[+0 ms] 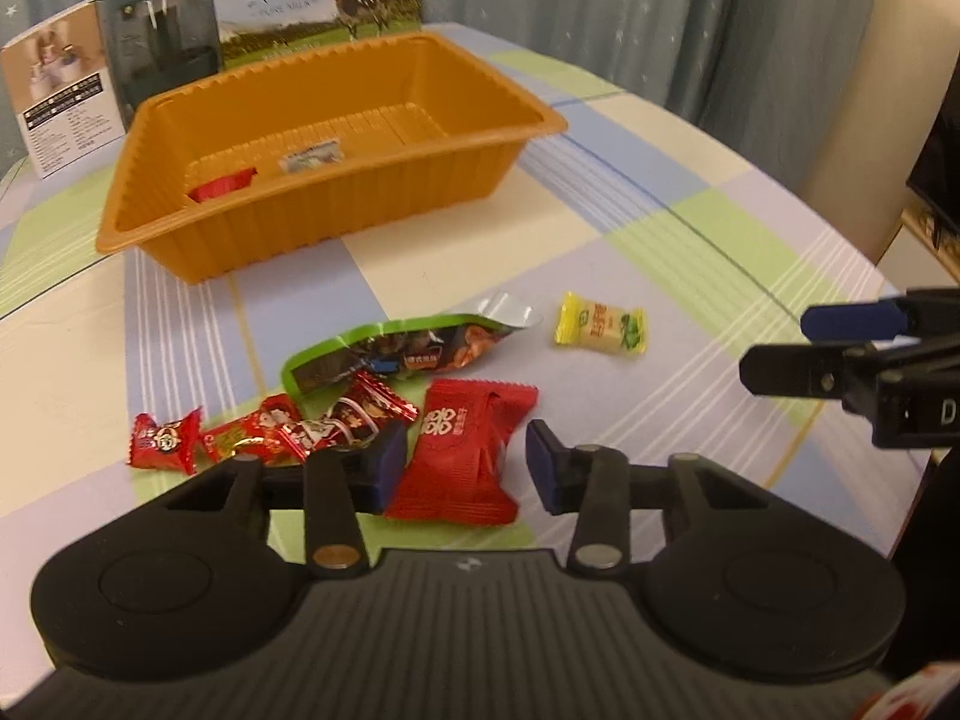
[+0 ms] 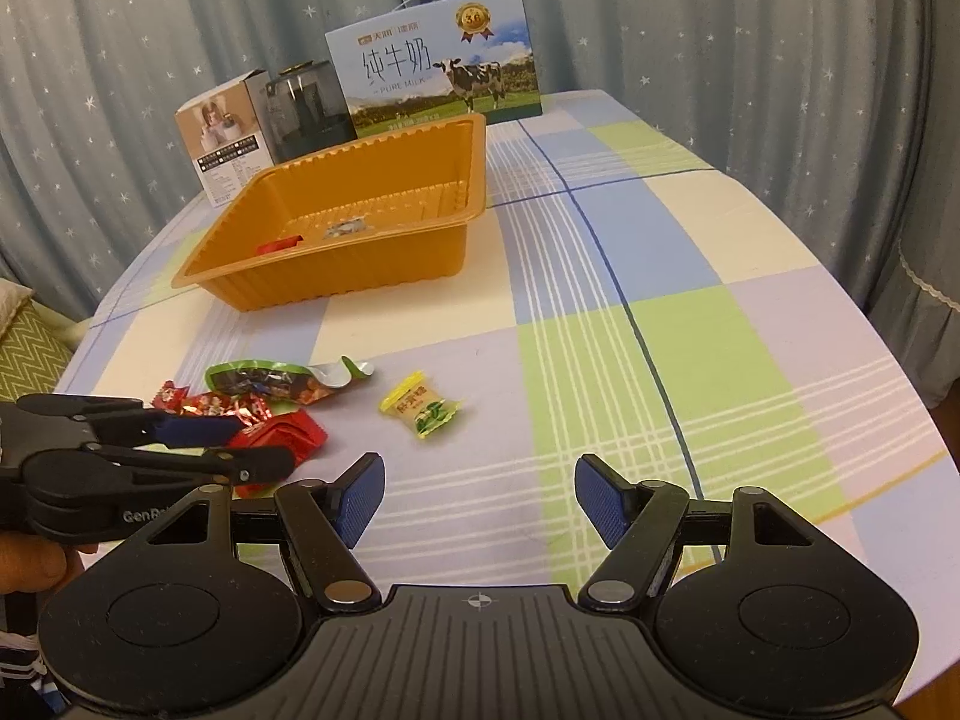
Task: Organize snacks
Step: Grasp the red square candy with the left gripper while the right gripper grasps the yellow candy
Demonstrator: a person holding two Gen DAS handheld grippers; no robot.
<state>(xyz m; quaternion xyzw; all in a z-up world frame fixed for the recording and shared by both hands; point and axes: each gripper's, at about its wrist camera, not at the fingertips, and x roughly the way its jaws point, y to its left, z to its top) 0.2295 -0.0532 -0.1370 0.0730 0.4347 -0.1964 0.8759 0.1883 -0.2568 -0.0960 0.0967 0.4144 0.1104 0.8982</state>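
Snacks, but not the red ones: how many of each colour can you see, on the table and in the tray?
Yellow: 1, the candy lying alone on the tablecloth.
Green: 1, the green-edged bag beside the red pile.
Pale: 1, the small packet inside the orange tray.
Total: 3

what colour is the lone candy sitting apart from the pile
Yellow wrapper with green at one end, on the candy; clearest in the left wrist view.

Snacks (image 1: 372, 396) lie on the table (image 1: 660, 228) before the tray (image 1: 336, 138), boxes (image 2: 438, 60) behind it.
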